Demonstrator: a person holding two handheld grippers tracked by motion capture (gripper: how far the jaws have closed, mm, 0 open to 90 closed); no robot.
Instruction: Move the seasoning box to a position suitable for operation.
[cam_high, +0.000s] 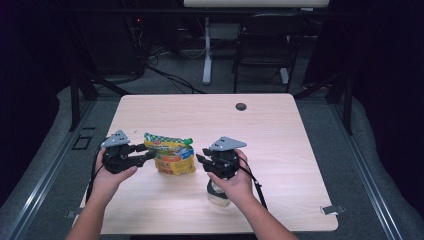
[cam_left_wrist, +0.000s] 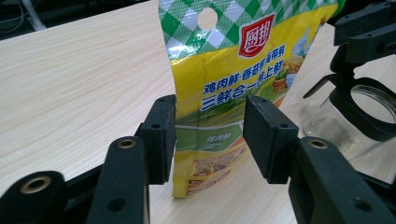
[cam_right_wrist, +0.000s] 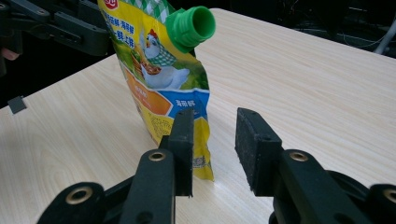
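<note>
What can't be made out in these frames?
- Glass jar: in the high view the right hand covers most of it; contents unreadable.
- Pouch: the left gripper view's top edge cuts off its top; whether the pads press it is unclear.
- Pouch print: too small in the high view.

A pouch (cam_high: 170, 152) is standing on the table (cam_high: 270, 125), left of centre. The left gripper (cam_high: 146, 155) is sitting at its left, the right gripper (cam_high: 200, 159) at its right. A jar (cam_high: 218, 194) is resting nearer, right of the pouch.
</note>
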